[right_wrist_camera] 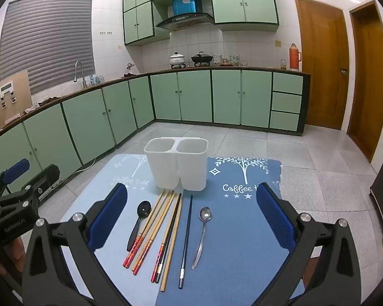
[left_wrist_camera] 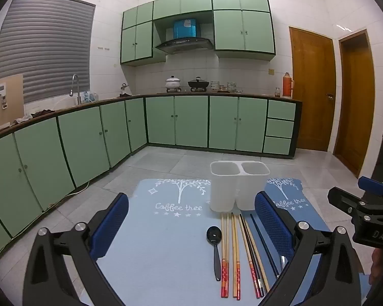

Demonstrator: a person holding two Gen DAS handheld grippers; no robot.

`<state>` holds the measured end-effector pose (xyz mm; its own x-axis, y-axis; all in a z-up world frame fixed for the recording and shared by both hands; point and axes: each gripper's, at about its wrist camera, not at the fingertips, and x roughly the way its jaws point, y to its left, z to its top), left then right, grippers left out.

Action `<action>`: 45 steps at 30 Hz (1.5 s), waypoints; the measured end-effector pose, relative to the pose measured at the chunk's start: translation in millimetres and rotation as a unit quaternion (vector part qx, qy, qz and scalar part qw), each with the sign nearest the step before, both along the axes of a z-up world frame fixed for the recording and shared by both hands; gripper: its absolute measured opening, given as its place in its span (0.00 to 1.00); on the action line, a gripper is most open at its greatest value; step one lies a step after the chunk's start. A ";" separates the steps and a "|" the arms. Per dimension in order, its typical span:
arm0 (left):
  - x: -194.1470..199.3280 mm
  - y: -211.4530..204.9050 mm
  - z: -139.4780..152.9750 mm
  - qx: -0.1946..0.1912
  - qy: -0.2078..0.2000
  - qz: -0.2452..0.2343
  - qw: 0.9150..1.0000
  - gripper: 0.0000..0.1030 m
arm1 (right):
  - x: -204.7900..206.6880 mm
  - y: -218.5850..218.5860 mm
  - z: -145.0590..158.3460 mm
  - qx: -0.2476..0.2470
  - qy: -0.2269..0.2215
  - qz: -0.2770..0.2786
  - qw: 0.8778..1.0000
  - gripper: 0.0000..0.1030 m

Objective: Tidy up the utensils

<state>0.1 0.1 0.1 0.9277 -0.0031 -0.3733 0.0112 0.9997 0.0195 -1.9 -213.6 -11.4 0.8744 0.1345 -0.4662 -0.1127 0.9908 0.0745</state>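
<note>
Hovering Over the Utensil Row

Hovering above the near edge of two mats, both grippers stand wide apart at the jaws and hold nothing. The left gripper (left_wrist_camera: 191, 223) has its blue pads (left_wrist_camera: 109, 225) spread to either side of the utensils; the right gripper (right_wrist_camera: 191, 215) is spread the same way, and each shows at the side of the other's view.

A light blue mat (right_wrist_camera: 115, 229) and a dark blue mat (right_wrist_camera: 242, 229) lie side by side on the surface, both printed with a white tree and the words "Coffee tree". A white holder (right_wrist_camera: 177, 164) with two compartments stands upright at the far edge, straddling the seam between the mats. Both compartments look empty.

Just in front of the holder the utensils lie in a row, handles toward the near edge. A black spoon (right_wrist_camera: 139, 220) is at the left end, on the light mat. Beside it lie wooden chopsticks (right_wrist_camera: 153, 229) with red ends, several close together and partly touching. Next come a dark chopstick (right_wrist_camera: 169, 229) and a plain wooden one, then a single black chopstick (right_wrist_camera: 187, 237) on the dark mat, apart from the rest. A metal spoon (right_wrist_camera: 203, 232) ends the row on the right, bowl toward the holder.

Behind, green cabinets (right_wrist_camera: 191, 97) run along the kitchen walls.
</note>
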 end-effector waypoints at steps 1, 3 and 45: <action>0.1 -0.1 0.2 0.000 0.000 -0.001 1.000 0.94 | 0.0 0.0 0.0 0.000 0.000 0.000 1.000 0.95; 0.4 -0.5 0.5 0.000 -0.001 -0.002 1.000 0.94 | -0.1 -0.1 0.1 0.000 0.000 0.000 1.000 0.95; -0.8 0.1 -1.9 0.001 -0.004 0.001 1.000 0.94 | 0.0 -1.0 -1.3 0.001 0.002 0.000 1.000 0.95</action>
<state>-0.7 0.1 -1.8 0.9310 -0.0010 -0.3651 0.0093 0.9997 0.0209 -2.0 -214.6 -12.8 0.8729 0.1356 -0.4686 -0.1125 0.9906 0.0772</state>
